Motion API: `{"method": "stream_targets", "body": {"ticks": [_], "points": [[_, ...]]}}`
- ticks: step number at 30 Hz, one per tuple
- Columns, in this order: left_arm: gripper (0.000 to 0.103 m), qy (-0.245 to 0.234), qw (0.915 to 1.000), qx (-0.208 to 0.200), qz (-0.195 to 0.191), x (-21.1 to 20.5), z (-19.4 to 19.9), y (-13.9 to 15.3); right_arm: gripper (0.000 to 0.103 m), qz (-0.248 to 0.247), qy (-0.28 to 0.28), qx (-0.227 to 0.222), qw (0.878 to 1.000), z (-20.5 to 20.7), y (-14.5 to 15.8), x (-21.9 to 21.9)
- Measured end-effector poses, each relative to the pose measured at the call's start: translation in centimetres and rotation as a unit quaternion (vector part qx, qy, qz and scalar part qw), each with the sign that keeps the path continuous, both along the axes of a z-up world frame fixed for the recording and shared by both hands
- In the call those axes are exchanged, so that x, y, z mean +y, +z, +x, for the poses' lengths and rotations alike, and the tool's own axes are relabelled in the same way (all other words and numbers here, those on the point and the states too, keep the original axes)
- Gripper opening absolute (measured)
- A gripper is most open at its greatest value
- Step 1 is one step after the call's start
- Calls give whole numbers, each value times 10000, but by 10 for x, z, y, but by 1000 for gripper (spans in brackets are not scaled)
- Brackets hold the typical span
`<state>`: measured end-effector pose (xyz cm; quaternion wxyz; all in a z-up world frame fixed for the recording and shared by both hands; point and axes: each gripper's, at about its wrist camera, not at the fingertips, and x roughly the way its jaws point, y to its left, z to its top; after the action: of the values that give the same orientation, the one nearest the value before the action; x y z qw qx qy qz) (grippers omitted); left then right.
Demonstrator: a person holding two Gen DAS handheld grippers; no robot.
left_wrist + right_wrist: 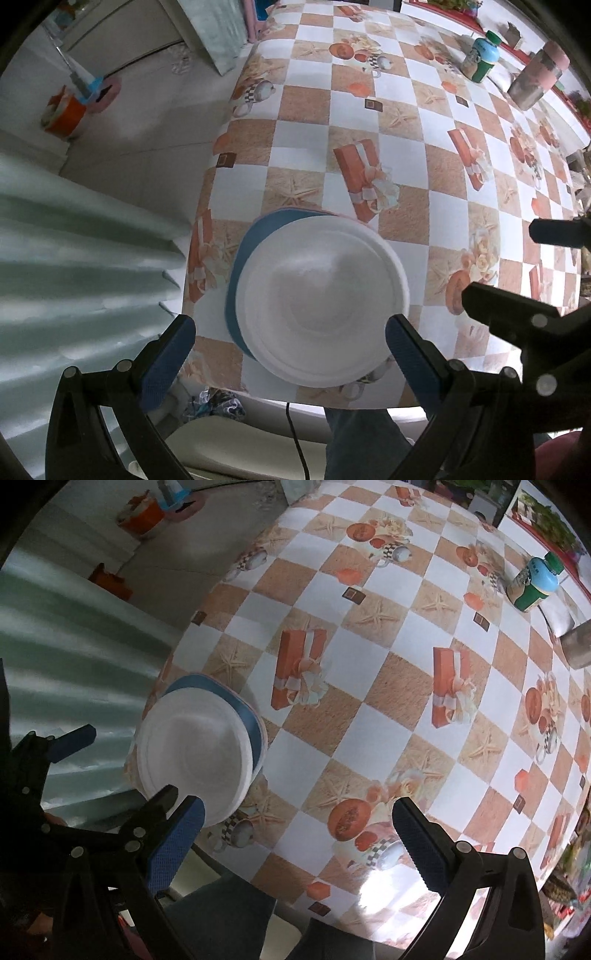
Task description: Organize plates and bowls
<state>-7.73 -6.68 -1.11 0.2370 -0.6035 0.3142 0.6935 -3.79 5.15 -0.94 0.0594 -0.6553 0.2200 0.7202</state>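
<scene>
A white bowl point(321, 299) sits stacked on a blue plate point(240, 258), with a pale plate edge just showing beneath, near the edge of the table point(406, 177) closest to the person. The left gripper point(290, 354) hangs spread wide above the stack and the right gripper point(297, 840) gapes empty beside it. No other dishes show on the table, so the stacking looks essentially done.

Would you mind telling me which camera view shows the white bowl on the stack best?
The left wrist view: the white bowl sits central and whole between the open left gripper fingers, atop the blue plate. The right wrist view shows it smaller, at the left, its near rim partly hidden by gripper fingers.
</scene>
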Motion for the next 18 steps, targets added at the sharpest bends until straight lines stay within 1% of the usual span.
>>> {"method": "stream_targets", "body": {"ticks": [8, 12, 18], "points": [[103, -209, 9985, 3, -513, 24, 27, -9, 102, -123, 126, -30, 9998, 13, -13, 13], [103, -155, 9973, -33, -723, 23, 26, -11, 102, -61, 184, -75, 9998, 13, -16, 16], [103, -136, 9955, 63, -931, 20, 21, -7, 102, -90, 308, -27, 9995, 8, -16, 11]]}}
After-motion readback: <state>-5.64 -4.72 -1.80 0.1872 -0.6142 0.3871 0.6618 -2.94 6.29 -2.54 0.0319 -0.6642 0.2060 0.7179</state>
